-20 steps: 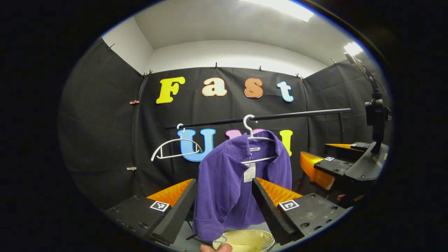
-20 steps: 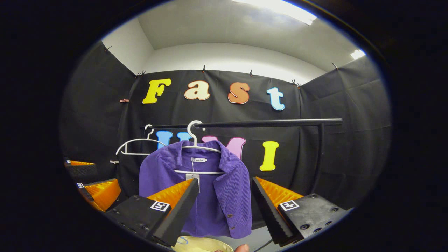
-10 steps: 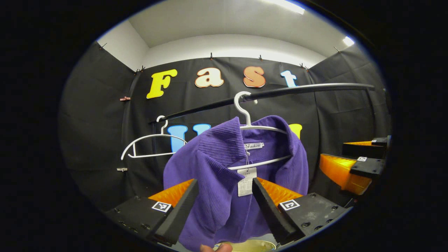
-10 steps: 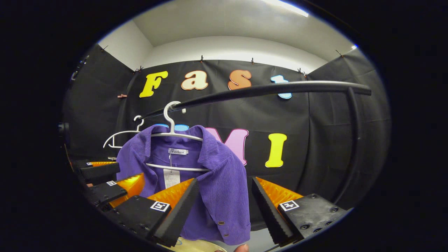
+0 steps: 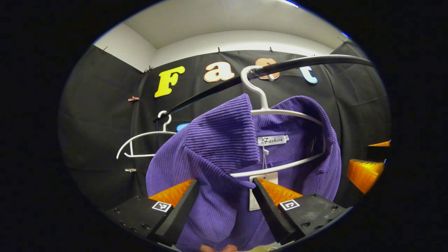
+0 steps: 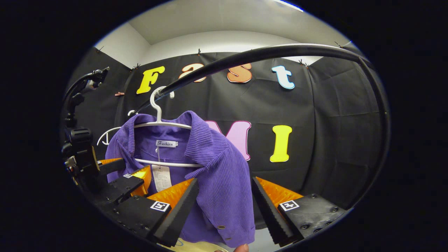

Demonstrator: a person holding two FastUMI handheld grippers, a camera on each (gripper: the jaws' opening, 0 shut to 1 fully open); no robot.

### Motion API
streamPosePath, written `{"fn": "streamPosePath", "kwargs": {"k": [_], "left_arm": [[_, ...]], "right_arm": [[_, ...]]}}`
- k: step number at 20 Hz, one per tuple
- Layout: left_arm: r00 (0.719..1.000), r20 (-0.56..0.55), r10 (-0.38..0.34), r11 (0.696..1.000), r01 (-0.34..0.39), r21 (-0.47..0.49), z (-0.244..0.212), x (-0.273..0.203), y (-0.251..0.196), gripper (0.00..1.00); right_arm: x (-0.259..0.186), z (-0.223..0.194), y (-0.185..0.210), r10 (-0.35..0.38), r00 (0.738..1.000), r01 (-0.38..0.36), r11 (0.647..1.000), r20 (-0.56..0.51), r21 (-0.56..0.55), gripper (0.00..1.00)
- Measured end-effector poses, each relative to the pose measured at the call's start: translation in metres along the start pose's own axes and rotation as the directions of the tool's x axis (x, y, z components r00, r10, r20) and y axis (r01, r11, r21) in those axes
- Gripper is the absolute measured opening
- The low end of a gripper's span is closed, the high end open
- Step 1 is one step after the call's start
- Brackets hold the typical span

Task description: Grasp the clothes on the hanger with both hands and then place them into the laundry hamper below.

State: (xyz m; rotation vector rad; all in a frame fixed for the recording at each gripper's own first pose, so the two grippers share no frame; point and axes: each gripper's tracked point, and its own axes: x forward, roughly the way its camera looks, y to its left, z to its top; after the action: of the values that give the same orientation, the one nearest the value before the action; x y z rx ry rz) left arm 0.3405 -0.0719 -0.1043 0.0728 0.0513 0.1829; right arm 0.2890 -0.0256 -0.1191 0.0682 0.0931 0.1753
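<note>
Rail: a black rail (image 5: 308,62) runs across the top of the left gripper view; in the right gripper view it arcs overhead (image 6: 266,54) and bends down at its right end.
Empty hanger: a bare white hanger (image 5: 141,141) hangs on the rail beyond the garment, toward the rail's left end, apart from the garment.
Loaded hanger: a white hanger (image 5: 276,113) hooks over the rail; its lower bar crosses the open neck of the garment.
Purple jacket: a purple ribbed jacket (image 5: 217,154) hangs on the loaded hanger under the rail, long axis vertical, collar up, hem down, open front toward both cameras. In the right gripper view (image 6: 224,175) two buttons show near the hem.
Tags: a white neck label and a paper tag (image 6: 161,176) hang inside the collar, in front of the lining.
Left gripper: the left gripper (image 5: 225,206) has its fingers spread wide, the jacket's collar and front panel between them; contact cannot be told. It also appears at the left edge of the right gripper view (image 6: 122,178), just beside the jacket's shoulder.
Right gripper: the right gripper (image 6: 225,206) is likewise spread apart, the jacket's front edge between the fingers; no squeeze is visible.
Hamper: a pale rim (image 6: 196,246) shows below the jacket's hem.
Obstructions: the jacket hides part of the booth wall; a camera stand (image 6: 75,115) rises at the left.
</note>
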Motion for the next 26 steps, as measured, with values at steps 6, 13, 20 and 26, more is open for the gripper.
{"fn": "streamPosePath", "kwargs": {"k": [6, 13, 20, 26], "left_arm": [[1.0, -0.022, 0.008, 0.999, -0.007, 0.038, -0.008, 0.014, 0.024, 0.59], [0.999, -0.042, -0.014, 1.0, 0.015, 0.024, -0.008, 0.008, 0.03, 0.1], [0.996, -0.069, -0.063, 0.998, 0.062, -0.009, -0.011, 0.006, 0.03, 0.08], [0.989, -0.076, -0.126, 0.992, 0.126, -0.003, -0.015, 0.003, 0.026, 0.07]], "right_arm": [[0.025, -0.008, 0.029, 0.054, 0.999, -0.054, 0.998, 0.01, 0.021, 0.98], [0.055, -0.017, 0.044, 0.021, 0.999, -0.023, 0.998, 0.034, 0.059, 0.98], [0.083, -0.036, 0.022, -0.086, 0.996, 0.086, 0.996, 0.0, -0.004, 0.46], [0.068, -0.028, 0.011, -0.033, 0.998, 0.034, 0.999, 0.05, -0.038, 0.05]]}}
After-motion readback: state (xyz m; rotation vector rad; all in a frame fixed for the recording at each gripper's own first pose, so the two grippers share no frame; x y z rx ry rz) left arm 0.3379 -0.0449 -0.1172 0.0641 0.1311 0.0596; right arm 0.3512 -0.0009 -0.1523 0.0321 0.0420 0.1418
